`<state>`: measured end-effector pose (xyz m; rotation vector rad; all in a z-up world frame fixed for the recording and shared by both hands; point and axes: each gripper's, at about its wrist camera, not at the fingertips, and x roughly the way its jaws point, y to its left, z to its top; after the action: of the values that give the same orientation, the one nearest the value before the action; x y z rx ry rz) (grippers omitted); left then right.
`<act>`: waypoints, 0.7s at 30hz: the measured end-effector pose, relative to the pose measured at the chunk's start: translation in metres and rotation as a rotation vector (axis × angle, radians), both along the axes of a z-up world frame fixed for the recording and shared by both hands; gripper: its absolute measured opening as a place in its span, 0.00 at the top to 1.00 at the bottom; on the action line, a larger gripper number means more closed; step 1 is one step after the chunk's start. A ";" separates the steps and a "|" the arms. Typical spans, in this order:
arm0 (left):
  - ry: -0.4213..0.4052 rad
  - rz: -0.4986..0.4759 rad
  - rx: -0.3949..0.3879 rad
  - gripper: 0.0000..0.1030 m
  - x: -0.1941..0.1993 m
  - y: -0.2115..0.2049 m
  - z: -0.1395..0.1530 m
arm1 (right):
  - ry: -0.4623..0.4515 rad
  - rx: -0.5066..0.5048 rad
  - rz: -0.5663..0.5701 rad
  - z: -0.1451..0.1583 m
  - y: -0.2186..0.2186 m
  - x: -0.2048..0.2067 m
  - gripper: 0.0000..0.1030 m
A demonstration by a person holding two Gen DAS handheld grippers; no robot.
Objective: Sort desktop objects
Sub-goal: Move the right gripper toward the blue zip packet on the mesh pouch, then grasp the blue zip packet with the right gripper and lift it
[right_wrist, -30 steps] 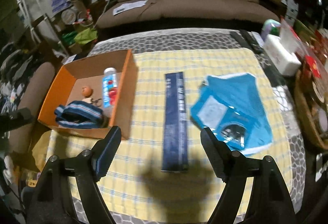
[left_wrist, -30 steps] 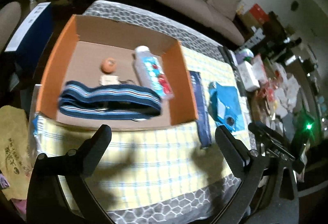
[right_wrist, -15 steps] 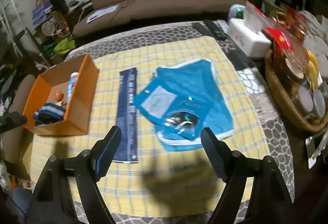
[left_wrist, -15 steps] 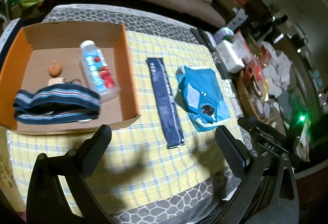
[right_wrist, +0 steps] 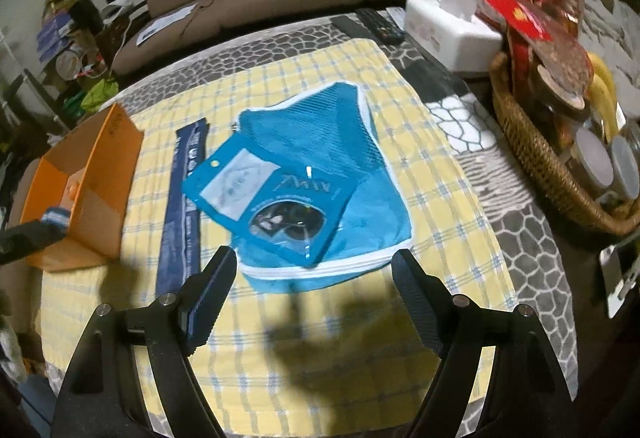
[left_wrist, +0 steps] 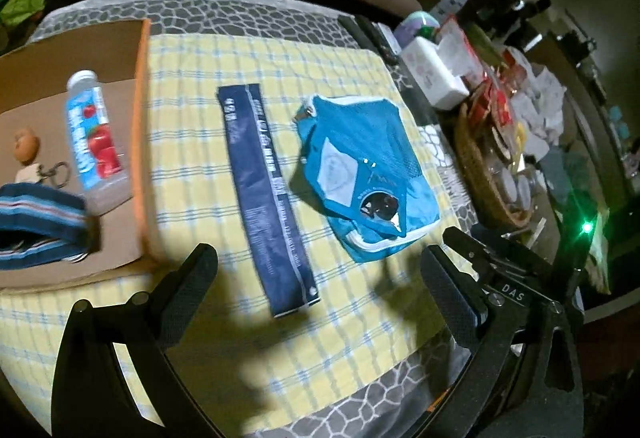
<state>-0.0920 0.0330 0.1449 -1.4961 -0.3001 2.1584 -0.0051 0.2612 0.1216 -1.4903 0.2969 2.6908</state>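
Navy pouch (left_wrist: 266, 193) lies flat, long axis running away alongside the box (left_wrist: 141, 141).

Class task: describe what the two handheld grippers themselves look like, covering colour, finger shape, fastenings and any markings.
Both the left gripper and the right gripper are matte black frames with two angled, tapering fingers, textured inner pads and round silver bolts. In the left view, a neighbouring black bar reads DAS beside a green light.
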 end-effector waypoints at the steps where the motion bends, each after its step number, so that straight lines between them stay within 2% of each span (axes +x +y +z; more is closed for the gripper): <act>1: -0.002 -0.004 -0.002 0.01 -0.002 0.005 -0.002 | -0.002 -0.011 -0.005 -0.003 0.003 -0.001 0.21; 7: -0.011 -0.028 -0.042 0.00 -0.019 0.034 -0.021 | -0.014 -0.081 -0.031 -0.023 0.024 -0.012 0.19; 21: -0.018 -0.056 -0.100 0.00 -0.050 0.073 -0.053 | -0.029 -0.112 -0.035 -0.049 0.039 -0.036 0.19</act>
<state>-0.1423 0.1062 0.0921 -1.5604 -0.1570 2.1448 -0.0412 0.3005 0.0724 -1.5352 0.4744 2.6637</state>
